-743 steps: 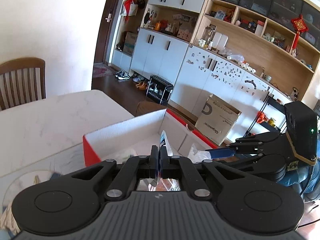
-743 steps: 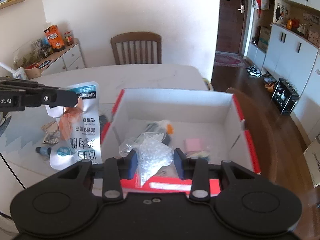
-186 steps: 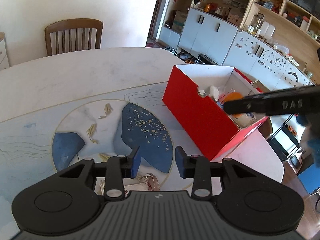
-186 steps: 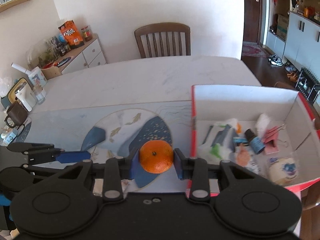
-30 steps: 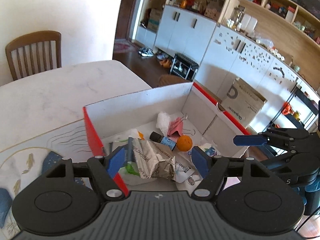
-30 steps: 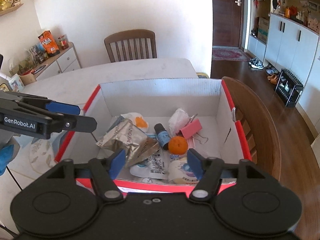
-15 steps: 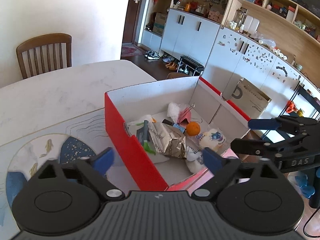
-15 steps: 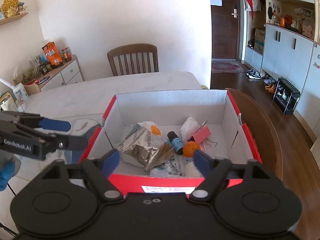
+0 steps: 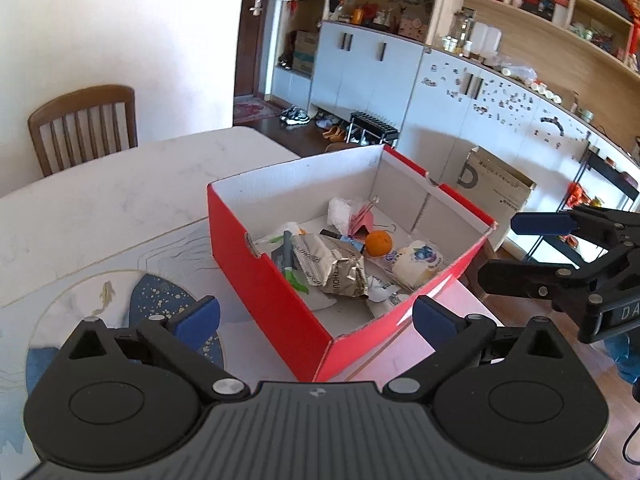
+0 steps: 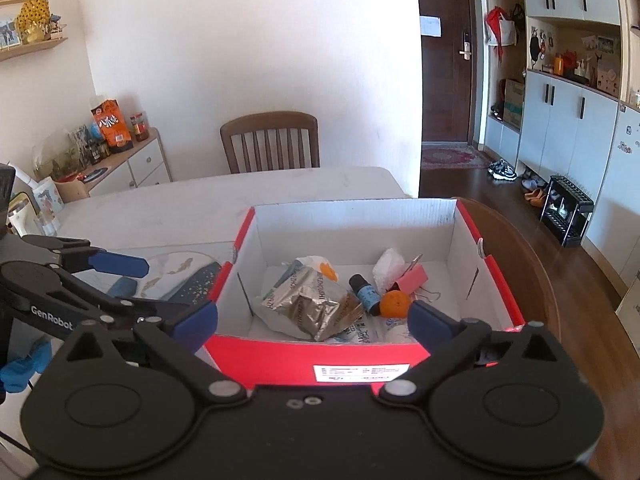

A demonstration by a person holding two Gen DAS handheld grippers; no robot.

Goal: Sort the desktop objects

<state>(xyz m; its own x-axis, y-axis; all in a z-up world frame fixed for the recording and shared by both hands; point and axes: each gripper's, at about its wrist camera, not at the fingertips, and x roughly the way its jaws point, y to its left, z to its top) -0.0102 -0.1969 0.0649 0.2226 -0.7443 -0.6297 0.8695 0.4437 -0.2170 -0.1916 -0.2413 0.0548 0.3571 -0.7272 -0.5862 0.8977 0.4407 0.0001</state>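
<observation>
- My left gripper (image 9: 314, 316) hangs above the near corner of the red box (image 9: 280, 280); its fingers (image 9: 196, 318) are wide and hold nothing.
- My right gripper (image 10: 312, 320) has wide, empty fingers (image 10: 426, 320) too.
- The box stands on the counter (image 9: 120, 192); inside lie an orange (image 10: 395, 304), a foil bag (image 10: 308, 308), a small bottle (image 10: 364, 294) and a pink clip (image 10: 412, 278).

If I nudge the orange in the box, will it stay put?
Probably not: the orange is round and smooth, so it would likely roll. The blue bottle and pink binder clip beside it may stop it. It looks firm enough to grip.
</observation>
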